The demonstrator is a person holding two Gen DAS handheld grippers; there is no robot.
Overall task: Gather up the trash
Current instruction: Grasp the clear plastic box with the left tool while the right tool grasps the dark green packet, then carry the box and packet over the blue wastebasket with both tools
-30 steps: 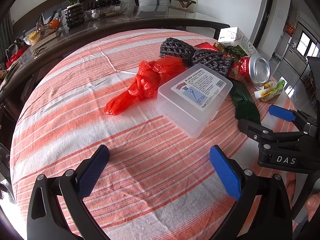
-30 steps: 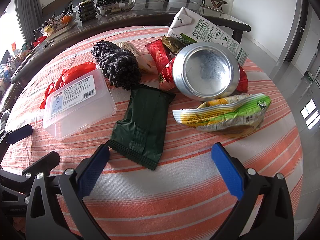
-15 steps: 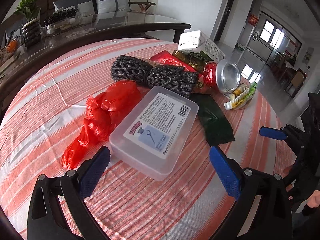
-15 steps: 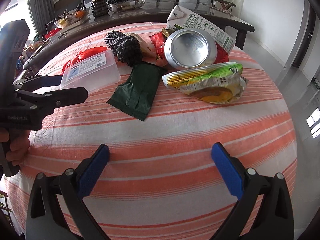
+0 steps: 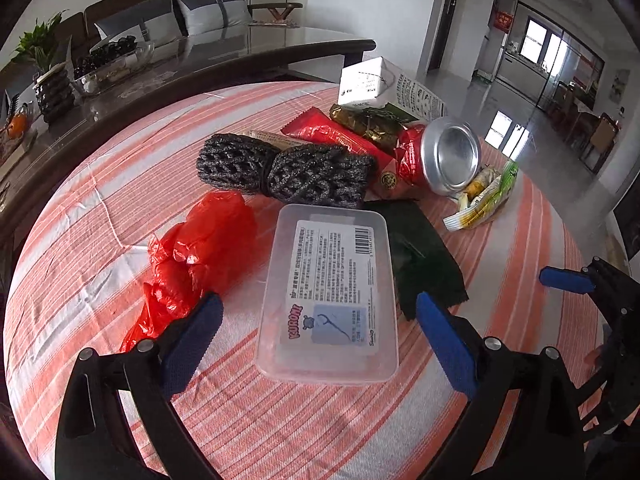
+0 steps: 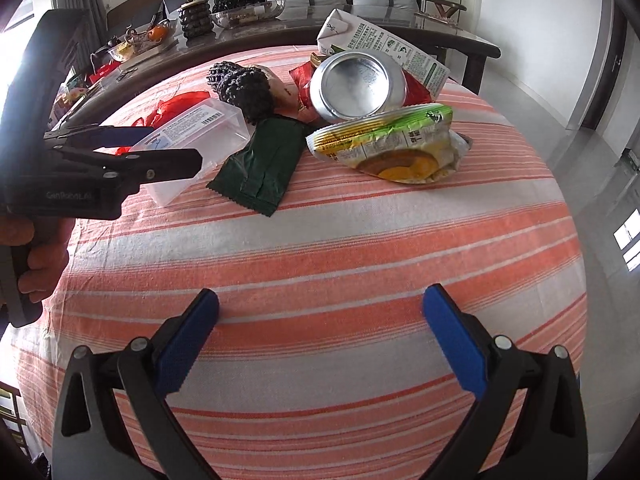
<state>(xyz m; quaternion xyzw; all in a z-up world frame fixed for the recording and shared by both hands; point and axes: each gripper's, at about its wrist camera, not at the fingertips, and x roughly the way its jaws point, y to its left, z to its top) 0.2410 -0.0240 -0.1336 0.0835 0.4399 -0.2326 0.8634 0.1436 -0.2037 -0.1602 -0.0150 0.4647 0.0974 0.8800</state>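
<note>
Clear smooth plastic box (image 5: pixel 328 292); shiny metal can (image 5: pixel 444 156); woven striped tablecloth (image 5: pixel 100 208); crinkly glossy red bag (image 5: pixel 192 256).

My left gripper (image 5: pixel 316 340) and right gripper (image 6: pixel 320 340) are matt black plastic frames with silver screws, ribbed blue rubber pads (image 6: pixel 186 344) and faint grey lettering.

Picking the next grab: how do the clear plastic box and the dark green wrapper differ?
The clear plastic box is rigid, see-through and labelled; the dark green wrapper is flat, opaque and crinkled. The box lies between the closing left gripper jaws, not yet pinched; the wrapper lies outside them. Both rest on the striped cloth.
</note>
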